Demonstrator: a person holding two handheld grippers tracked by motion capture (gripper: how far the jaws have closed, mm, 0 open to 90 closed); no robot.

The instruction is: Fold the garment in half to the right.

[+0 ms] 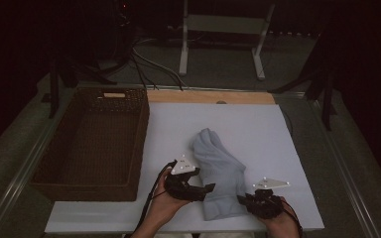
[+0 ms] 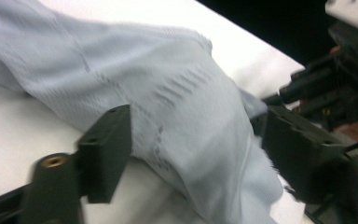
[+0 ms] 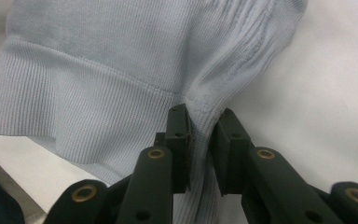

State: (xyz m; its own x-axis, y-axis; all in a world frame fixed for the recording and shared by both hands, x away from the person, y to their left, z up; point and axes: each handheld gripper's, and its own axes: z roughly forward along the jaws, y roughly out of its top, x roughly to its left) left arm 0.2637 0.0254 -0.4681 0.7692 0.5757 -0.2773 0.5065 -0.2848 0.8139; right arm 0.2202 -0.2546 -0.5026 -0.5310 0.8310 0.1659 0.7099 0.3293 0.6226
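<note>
The light blue sock [image 1: 218,171] lies flat on the white bench [image 1: 258,129], just right of the wicker basket [image 1: 92,144]. The right gripper [image 3: 200,126] pinches the sock's ribbed cuff at its near right edge. The left gripper [image 2: 196,135] straddles the sock's near left side, jaws wide and not pressing it. The work looks like folding or straightening; next the left gripper likely needs a fresh grip on the cloth.

Pale blue ribbed sock [image 1: 218,173], white board [image 1: 258,129], dark brown wicker basket [image 1: 54,148].
</note>
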